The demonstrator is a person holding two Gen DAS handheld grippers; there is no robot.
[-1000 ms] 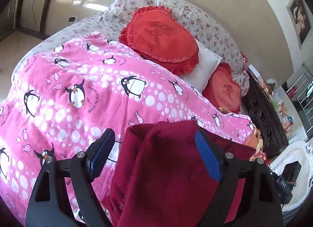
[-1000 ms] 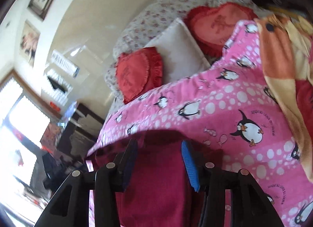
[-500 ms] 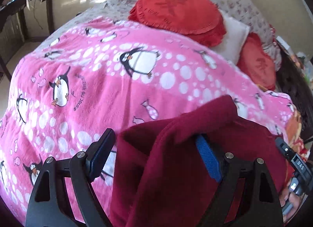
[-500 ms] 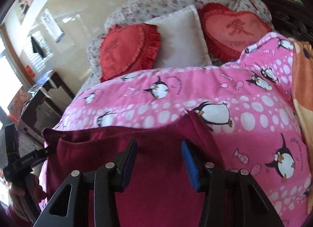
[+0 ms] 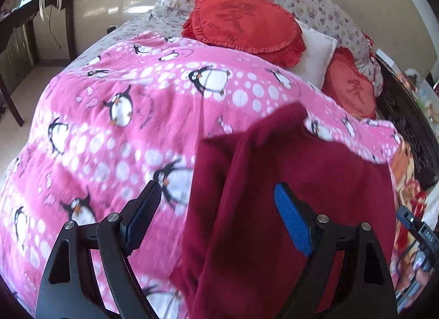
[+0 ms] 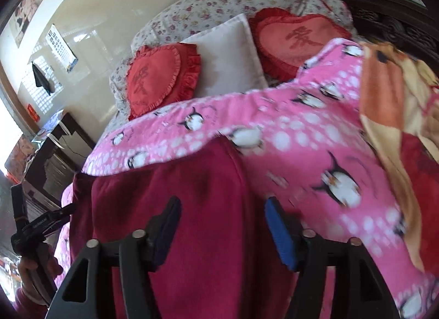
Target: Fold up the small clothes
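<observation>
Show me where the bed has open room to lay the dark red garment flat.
The widest free stretch is the pink penguin blanket, between the dark red fleece garment and the bed's left edge, below the red heart-shaped frilled cushion. The head of the bed is crowded with cushions and a white pillow. The right side holds an orange patterned blanket.

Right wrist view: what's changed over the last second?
The right gripper has just been opening; its jaws now stand apart over the dark red fleece garment, which lies lower and flatter on the pink penguin-print blanket. The left gripper stays wide open, as before. The red heart-shaped cushions are unmoved.
</observation>
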